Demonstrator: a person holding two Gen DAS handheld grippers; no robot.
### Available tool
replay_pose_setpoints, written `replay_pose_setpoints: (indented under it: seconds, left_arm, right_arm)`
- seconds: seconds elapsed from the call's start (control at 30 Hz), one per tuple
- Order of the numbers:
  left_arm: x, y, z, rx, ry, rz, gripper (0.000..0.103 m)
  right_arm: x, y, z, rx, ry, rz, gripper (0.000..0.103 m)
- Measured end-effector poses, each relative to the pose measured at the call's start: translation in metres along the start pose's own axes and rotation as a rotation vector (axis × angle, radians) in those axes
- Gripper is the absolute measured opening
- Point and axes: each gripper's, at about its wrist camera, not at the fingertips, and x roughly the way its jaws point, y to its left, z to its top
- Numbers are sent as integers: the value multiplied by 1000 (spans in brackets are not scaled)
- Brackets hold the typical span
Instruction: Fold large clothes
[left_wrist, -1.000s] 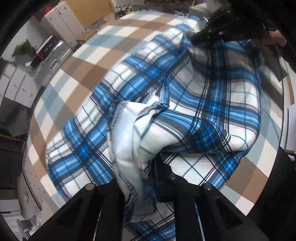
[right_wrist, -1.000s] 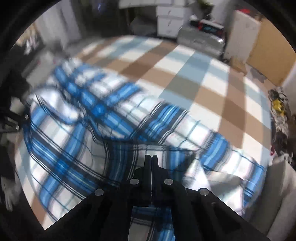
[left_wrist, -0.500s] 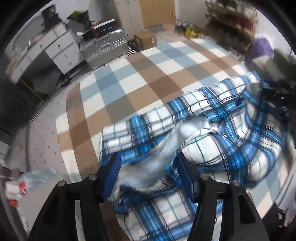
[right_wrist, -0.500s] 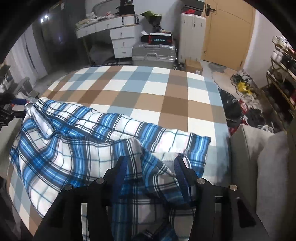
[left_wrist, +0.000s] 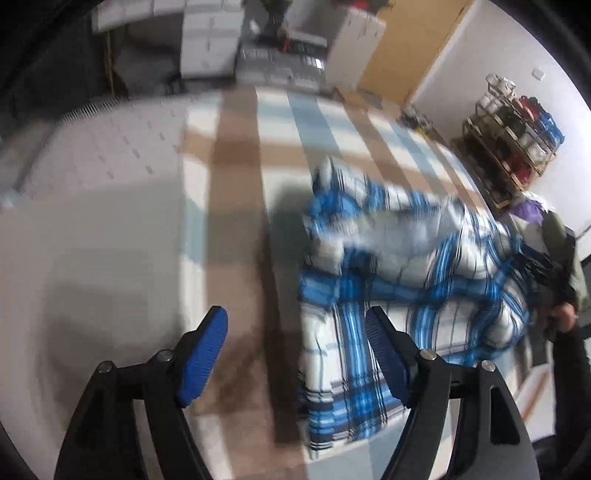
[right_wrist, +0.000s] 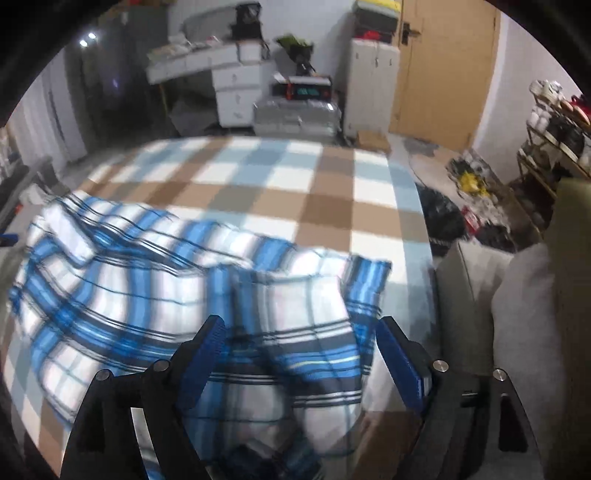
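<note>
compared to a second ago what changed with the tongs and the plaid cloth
Both tongs let go: the left tongs, shut on a bunched fold before, are opening with nothing between them, now over the bed beside the plaid cloth. The right tongs are opening too, above the cloth without pinching it. The cloth still lies on the checked bedcover.

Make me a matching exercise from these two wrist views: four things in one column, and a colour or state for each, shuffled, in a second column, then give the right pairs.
Column one:
1. shirt
2. bed cover
3. door
4. left claw

Column two:
A. brown, white and pale blue checks
B. jaws opening, nothing between the pads
C. blue and white plaid, lying rumpled
D. plain tan wood

Pairs: 1-C, 2-A, 3-D, 4-B
</note>
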Motion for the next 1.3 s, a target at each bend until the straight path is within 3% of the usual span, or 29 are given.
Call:
replay_pose_setpoints:
  seconds: [0.1, 0.13, 0.17, 0.2, 0.23, 0.3, 0.37, 0.43, 0.5, 0.73, 0.87, 1.17, 1.23, 1.3]
  left_arm:
    - [24, -10, 1, 24, 27, 1, 73]
    - [30, -14, 3, 33, 28, -2, 73]
    - [35, -18, 5, 43, 35, -6, 73]
    - [39, -21, 7, 52, 39, -10, 73]
    - [43, -27, 10, 63, 37, -24, 72]
    - [42, -36, 16, 81, 23, -52, 60]
    - [38, -50, 20, 124, 5, -26, 20]
    - [34, -63, 20, 174, -18, 38, 4]
    - [24, -66, 15, 193, -59, 99, 2]
    - [-19, -75, 6, 258, -237, 192, 0]
    - [-16, -61, 30, 242, -243, 235, 0]
    - [-25, -56, 61, 157, -345, 248, 0]
    - [-23, -54, 63, 137, -362, 260, 0]
    - [-16, -49, 63, 127, -330, 224, 0]
  right_arm:
    - [18, -9, -1, 40, 44, 27, 77]
    - [20, -10, -2, 52, 47, 33, 68]
    - [21, -11, -3, 59, 48, 37, 44]
    - [21, -12, -3, 66, 51, 33, 28]
    - [20, -12, -4, 72, 45, 24, 23]
    - [11, -13, -6, 88, 16, 28, 7]
    - [-1, -11, -7, 84, -20, 2, 4]
    - [-17, -7, -9, 70, -71, -24, 4]
    - [-34, 1, -14, 39, -128, -40, 3]
    - [-84, 16, -15, 10, -312, -112, 2]
    - [-98, 14, -4, 45, -387, -158, 2]
    - [-93, 6, 11, 158, -449, -241, 3]
    - [-83, 1, 16, 190, -416, -242, 3]
    - [-67, -2, 18, 201, -351, -248, 3]
